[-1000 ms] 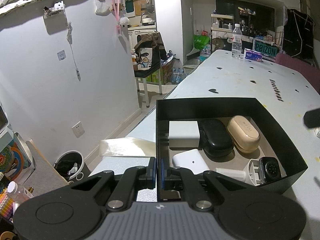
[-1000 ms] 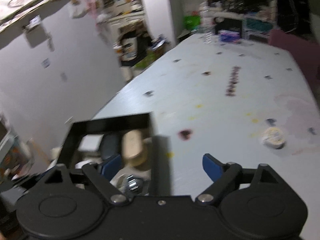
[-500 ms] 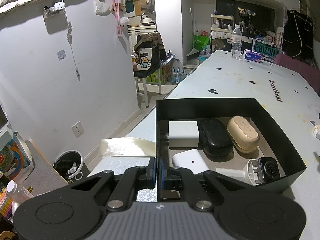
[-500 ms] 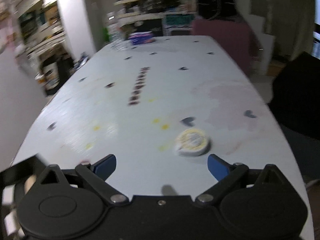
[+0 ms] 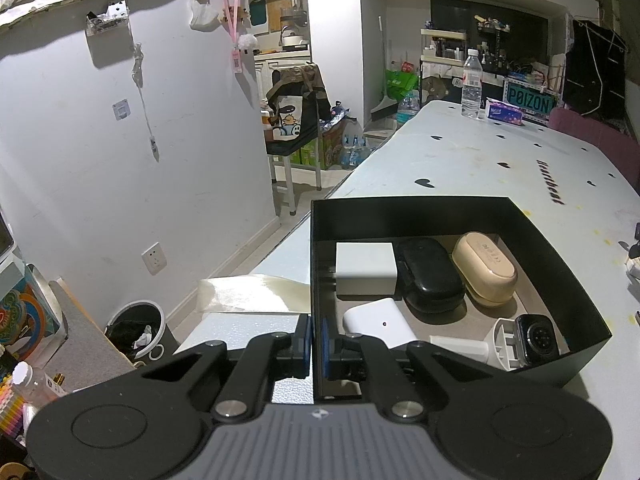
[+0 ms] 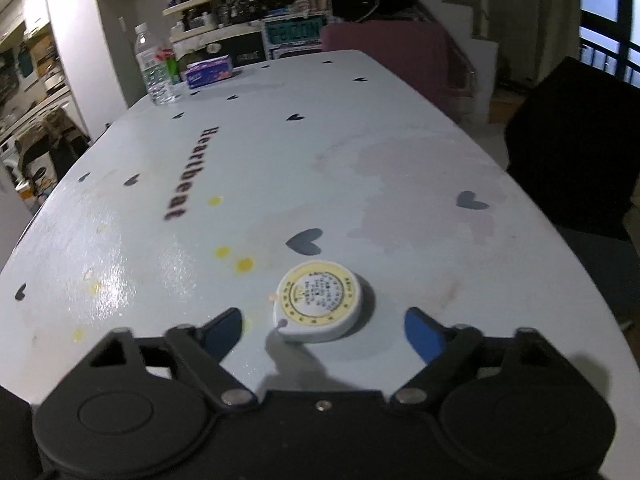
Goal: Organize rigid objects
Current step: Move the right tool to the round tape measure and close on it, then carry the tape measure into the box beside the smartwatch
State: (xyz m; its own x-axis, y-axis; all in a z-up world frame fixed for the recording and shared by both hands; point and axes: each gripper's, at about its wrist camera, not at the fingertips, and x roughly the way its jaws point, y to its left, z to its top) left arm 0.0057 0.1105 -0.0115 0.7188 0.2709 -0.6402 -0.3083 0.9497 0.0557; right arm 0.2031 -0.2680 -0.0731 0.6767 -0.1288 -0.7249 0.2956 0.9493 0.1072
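Note:
In the left wrist view my left gripper is shut on the near left wall of a black box. The box holds a white charger block, a black case, a beige case, a white case and a smartwatch on a white stand. In the right wrist view my right gripper is open, its blue pads on either side of a round white and yellow tape measure lying on the table. The pads do not touch it.
The white table has heart prints and the word "Heartbeat". A water bottle and tissue pack stand at its far end. A black chair sits at the right edge. A sheet of tape film lies left of the box.
My right gripper has swung right, away from the box, and closed in on the tape measure, which now sits between its open fingers. The left gripper has kept its hold on the box.

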